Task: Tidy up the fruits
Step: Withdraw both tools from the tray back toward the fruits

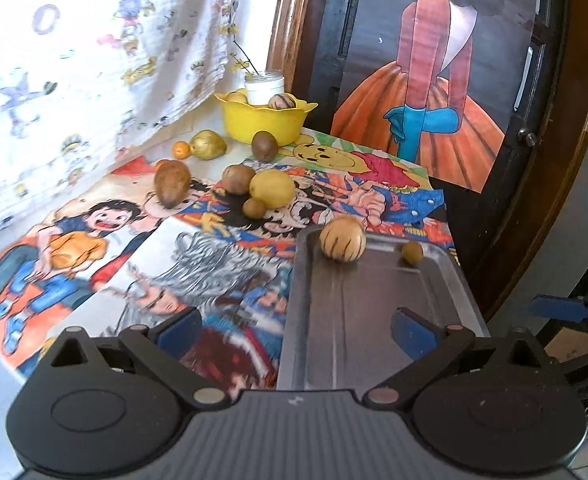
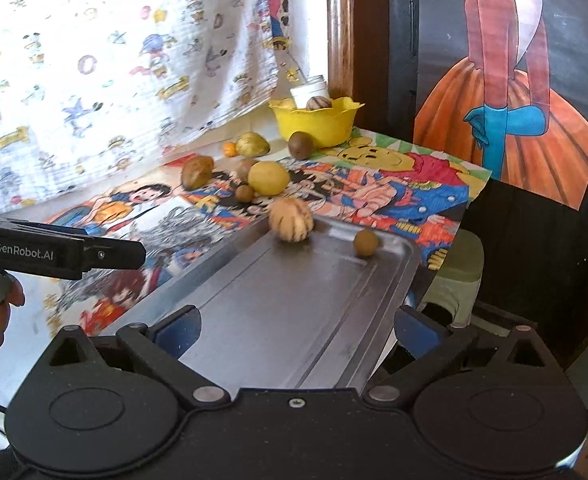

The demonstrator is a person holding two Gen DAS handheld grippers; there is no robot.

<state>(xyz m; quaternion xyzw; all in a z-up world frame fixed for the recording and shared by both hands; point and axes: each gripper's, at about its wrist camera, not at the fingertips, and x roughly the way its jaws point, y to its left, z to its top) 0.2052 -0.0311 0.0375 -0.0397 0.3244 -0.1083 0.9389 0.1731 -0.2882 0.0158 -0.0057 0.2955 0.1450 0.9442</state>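
Note:
A metal tray [image 1: 374, 320] [image 2: 277, 312] lies on the cartoon-print table. At its far end sit a striped tan fruit [image 1: 342, 239] [image 2: 291, 220] and a small olive-brown fruit [image 1: 412, 253] [image 2: 365, 242]. Beyond it lie several loose fruits: a yellow one [image 1: 272, 188] [image 2: 269, 177], brown ones [image 1: 172, 183] [image 2: 197, 171], a small orange [image 1: 181, 149]. A yellow bowl [image 1: 263, 120] [image 2: 318, 122] at the back holds fruits. My left gripper [image 1: 294, 330] is open and empty over the tray's near left edge. My right gripper [image 2: 296, 330] is open and empty over the tray's near end.
A white jar [image 1: 264, 86] stands behind the bowl. A printed cloth [image 1: 93, 60] hangs at the left. A dark door with a poster [image 1: 434, 72] stands at the right. The table edge drops off to the right of the tray.

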